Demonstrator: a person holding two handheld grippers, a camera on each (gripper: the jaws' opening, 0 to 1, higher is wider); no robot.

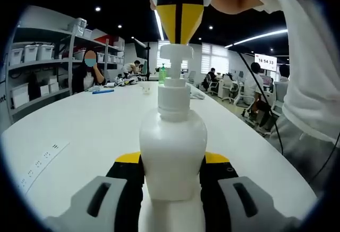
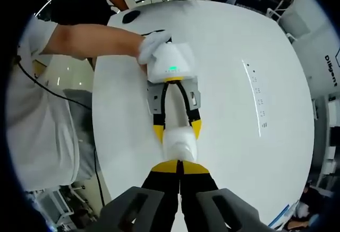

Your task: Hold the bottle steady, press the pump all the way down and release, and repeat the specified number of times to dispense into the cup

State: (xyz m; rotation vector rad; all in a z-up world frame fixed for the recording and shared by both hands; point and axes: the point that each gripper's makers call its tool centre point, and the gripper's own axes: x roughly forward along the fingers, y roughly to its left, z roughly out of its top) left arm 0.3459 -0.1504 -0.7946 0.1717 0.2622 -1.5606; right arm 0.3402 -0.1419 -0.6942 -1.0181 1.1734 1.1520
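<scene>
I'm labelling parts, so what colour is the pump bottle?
White, body and pump alike; the bottle shows best in the left gripper view.

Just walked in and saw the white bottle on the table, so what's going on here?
A person holds a tool in each hand. The left tool is clamped on the body of a white pump bottle standing upright on the white table. The right tool, jaws together, is on top of the pump head from above. How far the pump is pressed cannot be told.
</scene>
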